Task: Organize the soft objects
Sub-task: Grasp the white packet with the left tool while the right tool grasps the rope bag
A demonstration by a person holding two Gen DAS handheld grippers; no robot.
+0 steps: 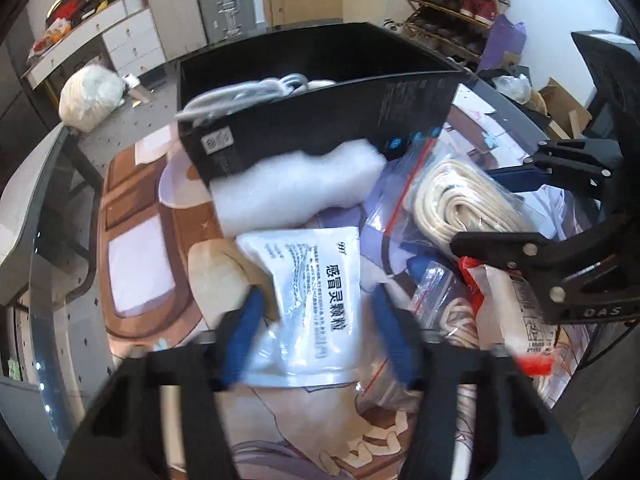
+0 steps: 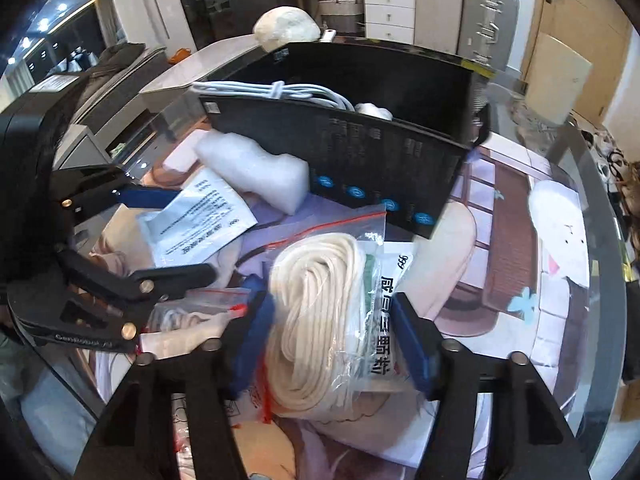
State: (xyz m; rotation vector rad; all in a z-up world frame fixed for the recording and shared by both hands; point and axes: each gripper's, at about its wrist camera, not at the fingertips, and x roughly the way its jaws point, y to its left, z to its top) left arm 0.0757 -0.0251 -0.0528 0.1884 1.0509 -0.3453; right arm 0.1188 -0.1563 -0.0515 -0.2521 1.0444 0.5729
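- Soft packets lie on the table mat before the black box.
- Left gripper: fingers spread around the white sachet, not clamped; closing off-centre may crumple it.
- Right gripper: fingers open, straddling the bagged rope; slippery film may slide out and snag neighbouring bags.

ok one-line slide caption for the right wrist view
Right gripper open around a bagged rope coil, with the black box behind and the left gripper over a white sachet.

Shoe rack, silver suitcase, white drawers beyond table.
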